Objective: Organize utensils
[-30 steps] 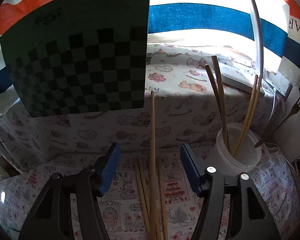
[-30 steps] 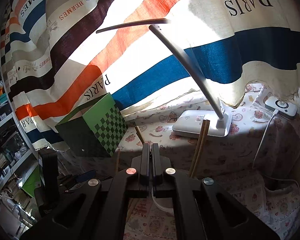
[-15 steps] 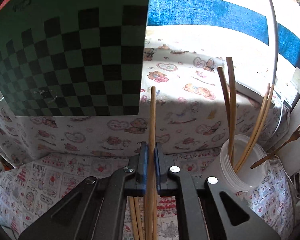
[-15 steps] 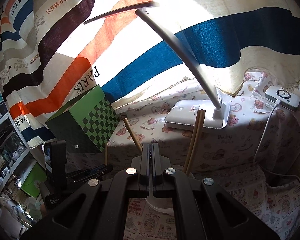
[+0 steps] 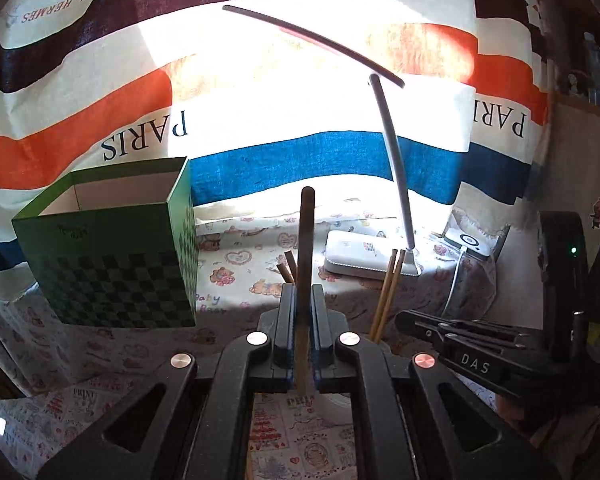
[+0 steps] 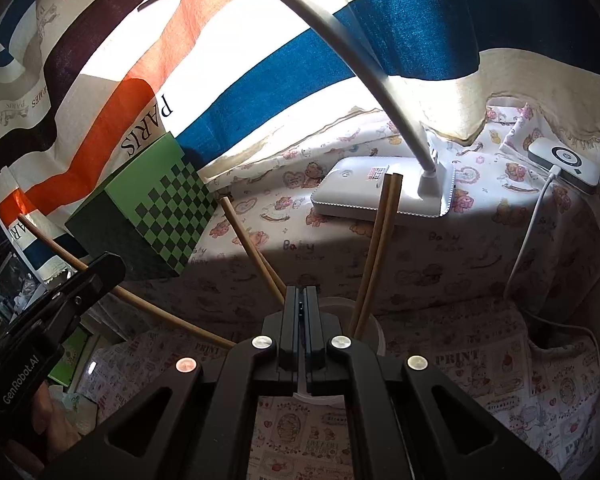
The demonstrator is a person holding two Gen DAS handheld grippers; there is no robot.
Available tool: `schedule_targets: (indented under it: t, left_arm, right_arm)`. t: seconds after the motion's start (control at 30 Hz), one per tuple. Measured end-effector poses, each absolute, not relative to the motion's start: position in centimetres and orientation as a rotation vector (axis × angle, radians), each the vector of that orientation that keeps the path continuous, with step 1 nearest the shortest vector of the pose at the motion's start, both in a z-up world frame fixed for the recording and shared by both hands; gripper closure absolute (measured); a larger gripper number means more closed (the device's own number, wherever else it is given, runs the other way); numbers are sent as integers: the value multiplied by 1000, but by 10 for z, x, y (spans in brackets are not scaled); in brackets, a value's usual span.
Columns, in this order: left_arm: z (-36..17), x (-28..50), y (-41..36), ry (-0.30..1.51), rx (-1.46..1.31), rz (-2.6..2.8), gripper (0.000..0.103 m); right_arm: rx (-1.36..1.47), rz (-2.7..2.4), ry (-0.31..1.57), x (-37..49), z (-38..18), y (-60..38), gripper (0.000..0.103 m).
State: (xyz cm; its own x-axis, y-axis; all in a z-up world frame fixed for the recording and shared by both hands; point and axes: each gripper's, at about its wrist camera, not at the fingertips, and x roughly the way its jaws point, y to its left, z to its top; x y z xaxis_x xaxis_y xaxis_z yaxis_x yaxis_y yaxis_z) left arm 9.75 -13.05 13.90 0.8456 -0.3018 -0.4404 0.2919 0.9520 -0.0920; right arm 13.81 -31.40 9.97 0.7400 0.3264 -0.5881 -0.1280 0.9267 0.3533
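Observation:
My left gripper (image 5: 302,300) is shut on a single wooden chopstick (image 5: 305,248) that stands upright between its jaws, lifted above the table. In the right wrist view the same chopstick (image 6: 112,286) slants across the left side, held by the left gripper (image 6: 100,270). A clear plastic cup (image 6: 370,328) sits just behind my right gripper (image 6: 300,294) and holds several chopsticks (image 6: 376,240). The right gripper is shut, with a thin dark sliver between its jaws that I cannot identify. The cup's chopsticks also show in the left wrist view (image 5: 386,296).
A green checkered box (image 5: 112,256) stands at the left on a raised ledge. A white desk lamp (image 6: 384,196) with a curved neck stands on the ledge behind the cup. A white charger (image 6: 564,162) with a cable lies at the right.
My left gripper closed on one chopstick from the pile on the table and lifted it up and back. The right gripper moved lower and closer to the cup.

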Motion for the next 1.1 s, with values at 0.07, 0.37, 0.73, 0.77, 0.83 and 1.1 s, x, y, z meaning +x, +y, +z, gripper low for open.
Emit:
schedule_targets:
  t: [0.07,0.37,0.73,0.77,0.83,1.1]
  left_arm:
    - [149,93,-137,446,-19,-306,98]
    - [166,91,-150,378,-54,-305,98]
    - [139,115,-170,367,-72,-345,97]
    - [134,117,-169,374,-75,-345,97]
    - [126,121,-169,396,-71,-341,97]
    - [107,119,-172,452,-17,-326,97]
  right_arm:
    - [312,254,711,139,100,-319,101]
    - [335,272,741,137,105,-332,99]
    - [367,212,704,132,116,-354,80]
    - [368,199,706,133,115,-356,77]
    - [359,171,715,135,113,-357,75]
    - [335,148,708,134,115,-358,70]
